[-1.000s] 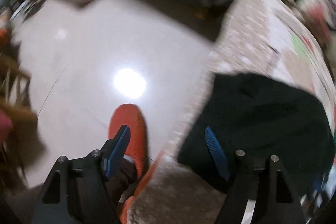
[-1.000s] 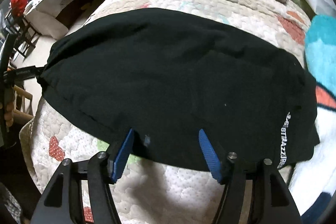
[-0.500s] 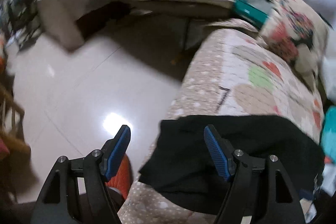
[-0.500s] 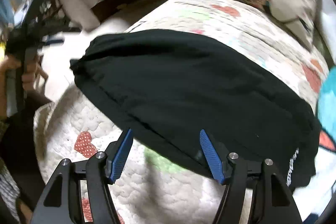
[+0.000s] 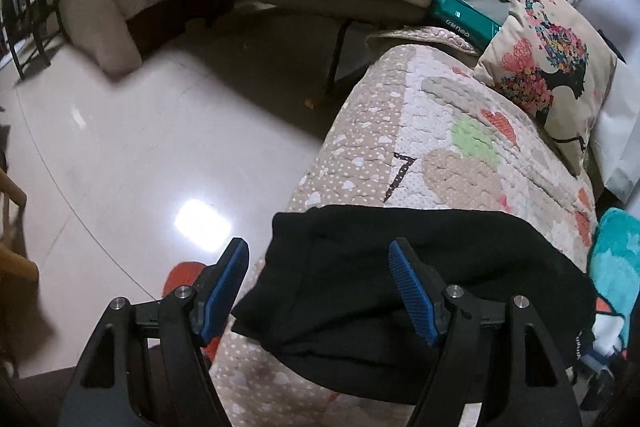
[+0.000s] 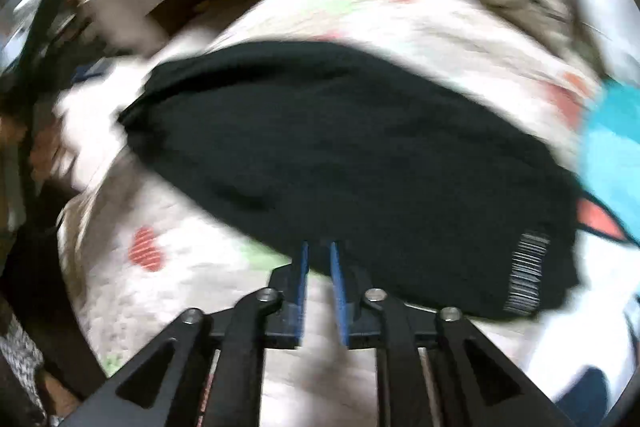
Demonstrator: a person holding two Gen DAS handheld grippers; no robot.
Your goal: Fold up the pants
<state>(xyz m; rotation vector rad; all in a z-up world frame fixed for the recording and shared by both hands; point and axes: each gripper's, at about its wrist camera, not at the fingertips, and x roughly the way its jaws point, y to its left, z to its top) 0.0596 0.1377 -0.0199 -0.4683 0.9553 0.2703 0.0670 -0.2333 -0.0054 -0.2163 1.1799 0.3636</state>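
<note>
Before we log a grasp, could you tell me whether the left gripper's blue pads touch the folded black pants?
Apart: the left wrist view shows the left gripper wide open above the black pants.

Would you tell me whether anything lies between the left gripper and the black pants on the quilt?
Nothing visible does. The left gripper hangs open over the near corner of the black pants, which lie folded on the quilt, with only air between its fingers and the cloth.

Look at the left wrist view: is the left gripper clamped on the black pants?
No: the left gripper stands wide open above the black pants, its blue pads pressing on no fabric.
</note>
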